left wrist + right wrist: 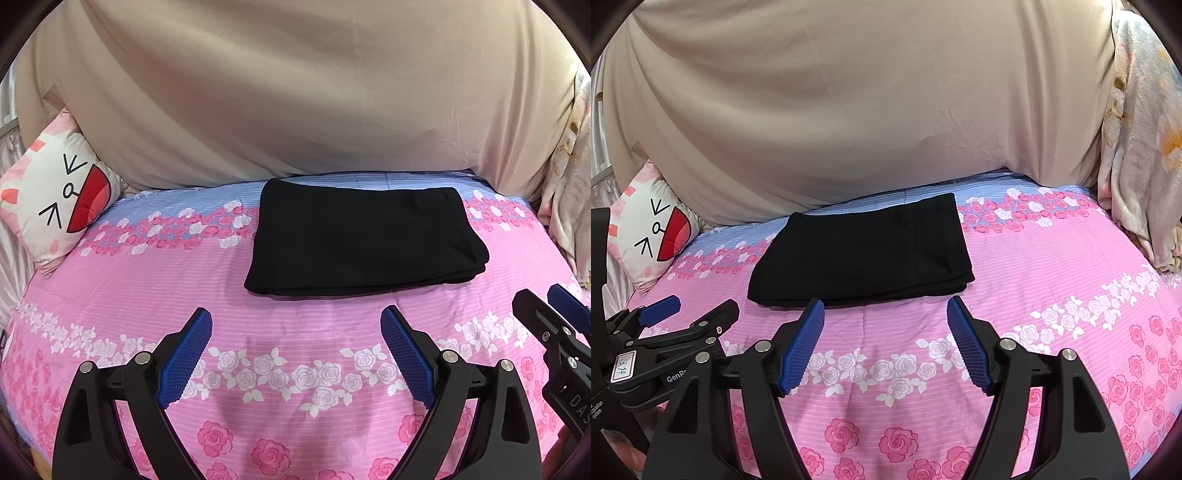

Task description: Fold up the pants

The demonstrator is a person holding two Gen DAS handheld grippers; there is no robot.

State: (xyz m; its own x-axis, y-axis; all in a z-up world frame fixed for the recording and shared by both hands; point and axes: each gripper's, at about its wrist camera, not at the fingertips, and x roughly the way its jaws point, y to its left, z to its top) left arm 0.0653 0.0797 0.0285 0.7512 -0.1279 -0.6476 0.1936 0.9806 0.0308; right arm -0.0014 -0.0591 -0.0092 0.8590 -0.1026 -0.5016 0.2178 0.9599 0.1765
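The black pants (364, 240) lie folded into a flat rectangle on the pink floral bedsheet (258, 325); they also show in the right wrist view (864, 251). My left gripper (295, 321) is open and empty, hovering over the sheet just in front of the pants' near edge. My right gripper (886, 310) is open and empty, its blue pads (807, 339) close to the pants' near edge. Each gripper shows in the other's view: the right gripper (550, 314) at the right edge, the left gripper (687, 310) at the left edge.
A large beige pillow or cover (295, 92) rises behind the pants. A cartoon-face cushion (62, 192) sits at the back left. A pale floral blanket (1137, 147) hangs at the right.
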